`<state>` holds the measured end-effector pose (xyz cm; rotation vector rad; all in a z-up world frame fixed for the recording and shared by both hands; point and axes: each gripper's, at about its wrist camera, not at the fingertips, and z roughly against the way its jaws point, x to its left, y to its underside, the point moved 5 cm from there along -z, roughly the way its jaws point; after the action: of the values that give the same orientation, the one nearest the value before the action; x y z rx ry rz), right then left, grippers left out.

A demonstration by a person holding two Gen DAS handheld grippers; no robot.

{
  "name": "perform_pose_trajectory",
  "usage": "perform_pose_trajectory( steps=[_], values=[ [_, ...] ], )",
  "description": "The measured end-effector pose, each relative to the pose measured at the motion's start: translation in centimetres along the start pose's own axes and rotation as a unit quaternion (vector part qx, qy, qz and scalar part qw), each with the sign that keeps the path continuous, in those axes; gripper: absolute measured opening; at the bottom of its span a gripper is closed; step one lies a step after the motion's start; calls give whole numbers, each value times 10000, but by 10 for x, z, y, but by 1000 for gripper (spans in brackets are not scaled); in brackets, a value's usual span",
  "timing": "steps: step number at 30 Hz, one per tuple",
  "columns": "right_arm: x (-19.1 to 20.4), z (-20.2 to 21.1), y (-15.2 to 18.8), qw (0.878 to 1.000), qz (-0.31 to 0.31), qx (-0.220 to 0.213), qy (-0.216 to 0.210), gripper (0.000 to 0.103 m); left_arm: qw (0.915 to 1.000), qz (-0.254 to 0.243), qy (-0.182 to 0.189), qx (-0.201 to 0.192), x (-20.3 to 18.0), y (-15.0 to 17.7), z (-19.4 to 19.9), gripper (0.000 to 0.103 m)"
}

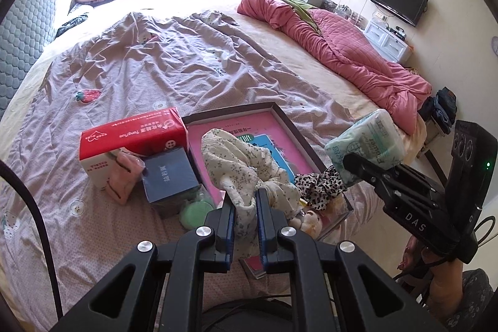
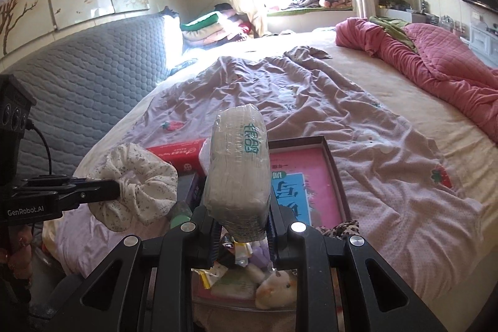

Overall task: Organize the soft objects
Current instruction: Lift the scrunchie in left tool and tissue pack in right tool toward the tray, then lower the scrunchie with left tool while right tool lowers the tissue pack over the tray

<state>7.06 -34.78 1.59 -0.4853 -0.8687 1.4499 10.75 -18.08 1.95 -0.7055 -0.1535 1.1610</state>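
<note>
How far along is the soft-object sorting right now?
Nothing looks clearly sorted yet. In hand: the left hand-held gripper clamps a floral scrunchie; the right hand-held gripper holds a tissue pack. Left: the leopard scrunchie and plush toy beside the pink tray.

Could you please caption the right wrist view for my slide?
Right gripper clamps a tissue pack above the tray, while the left gripper holds a floral scrunchie.

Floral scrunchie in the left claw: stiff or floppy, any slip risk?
Floral scrunchie likely floppy: its ruffles droop around the shut left claw. Probably very light, since a pinch on one fold holds it up. Slip risk seems low; the fabric bunches between the pads.
</note>
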Motion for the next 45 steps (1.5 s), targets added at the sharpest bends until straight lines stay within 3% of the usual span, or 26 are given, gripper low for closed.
perform_pose_trajectory(
  steps=[25,45],
  values=[
    [-21,-30,24,9990,-192,385,104,25,9975,3,26,701,-9,15,-90,12],
    [-34,-65,46,9964,-178,733,375,26,9960,-1,99,889,-7,16,-109,13]
  ],
)
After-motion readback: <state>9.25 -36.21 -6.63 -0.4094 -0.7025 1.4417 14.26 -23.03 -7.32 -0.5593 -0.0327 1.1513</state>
